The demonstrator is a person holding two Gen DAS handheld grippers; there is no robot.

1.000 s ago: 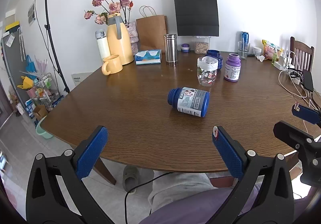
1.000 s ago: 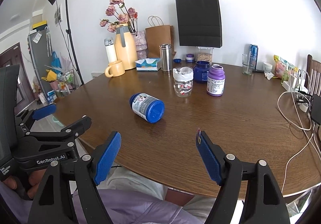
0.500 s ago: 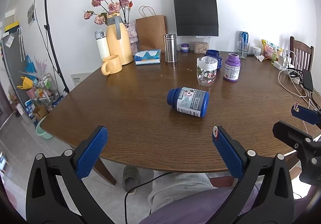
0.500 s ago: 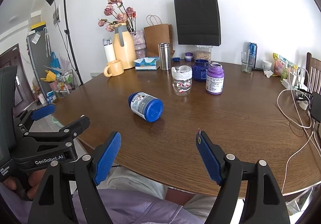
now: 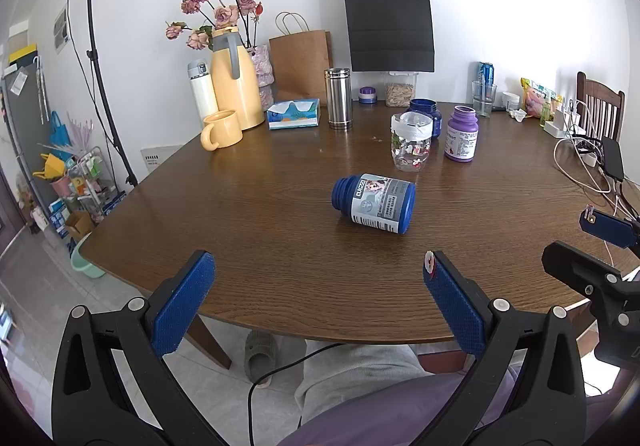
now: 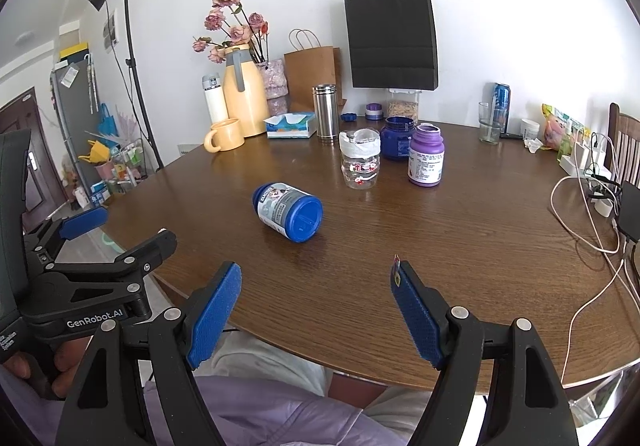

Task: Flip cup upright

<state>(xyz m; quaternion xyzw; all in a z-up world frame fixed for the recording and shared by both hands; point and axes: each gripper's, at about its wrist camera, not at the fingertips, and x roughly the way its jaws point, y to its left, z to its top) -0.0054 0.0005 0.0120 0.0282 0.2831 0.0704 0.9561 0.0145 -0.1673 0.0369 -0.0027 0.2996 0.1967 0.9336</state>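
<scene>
Cup-shaped blue plastic bottle (image 5: 373, 203) with a grey-and-white label lies on its side near the middle of the round dark-brown wooden table (image 5: 260, 206), its narrow threaded neck pointing toward the left of the left wrist view and its flat base facing the right wrist camera (image 6: 289, 212). Behind it stand a clear glass jar (image 5: 412, 147) with a white band at the rim, a purple plastic bottle (image 5: 462, 139) just beside that jar, and a dark blue jar (image 5: 425, 116) behind them — all upright and apart from the fallen bottle. The left gripper (image 5: 318, 296) hovers at the near table edge with its blue-padded jaws spread wide and nothing between them, well short of the bottle. The right gripper (image 6: 316, 310) hangs likewise over the near edge, jaws parted and empty, also apart from the bottle. Farther back, a yellow ceramic mug (image 5: 221, 129) sits beside a yellow thermos jug (image 5: 235, 80)
</scene>
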